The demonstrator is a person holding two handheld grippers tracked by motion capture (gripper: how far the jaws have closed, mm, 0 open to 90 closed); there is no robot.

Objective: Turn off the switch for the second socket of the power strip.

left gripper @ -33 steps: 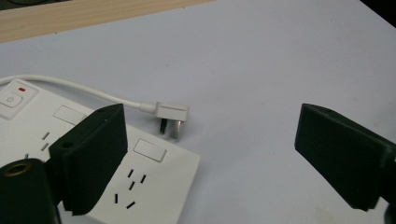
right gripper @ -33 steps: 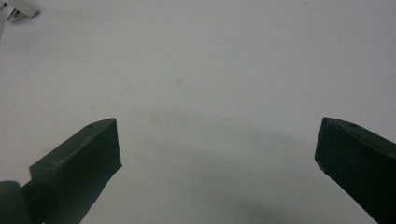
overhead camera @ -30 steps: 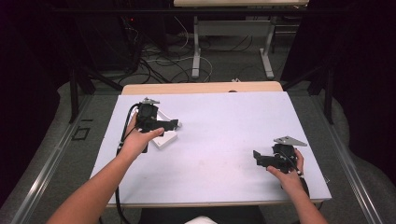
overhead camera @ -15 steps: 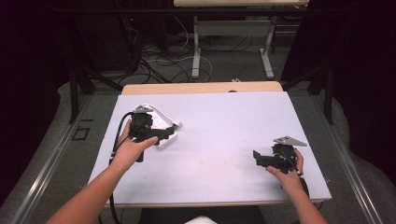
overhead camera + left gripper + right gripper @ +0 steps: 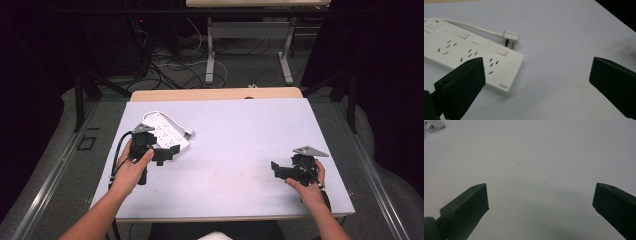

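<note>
The left gripper [image 5: 167, 154] has drawn back off the power strip [image 5: 165, 135], jaws wide; right gripper [image 5: 280, 170] unmoved, wide.

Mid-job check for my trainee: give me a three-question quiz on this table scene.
1. True or false: the left hand-held gripper has its jaws shut on the power strip.
2. Which lies loose on the table beside the strip: (a) its plug, (b) a cup, (c) a screwdriver?
3. Fill in: the right hand-held gripper has its jaws ____ over bare table.

Key: 1 false; 2 a; 3 open.
</note>
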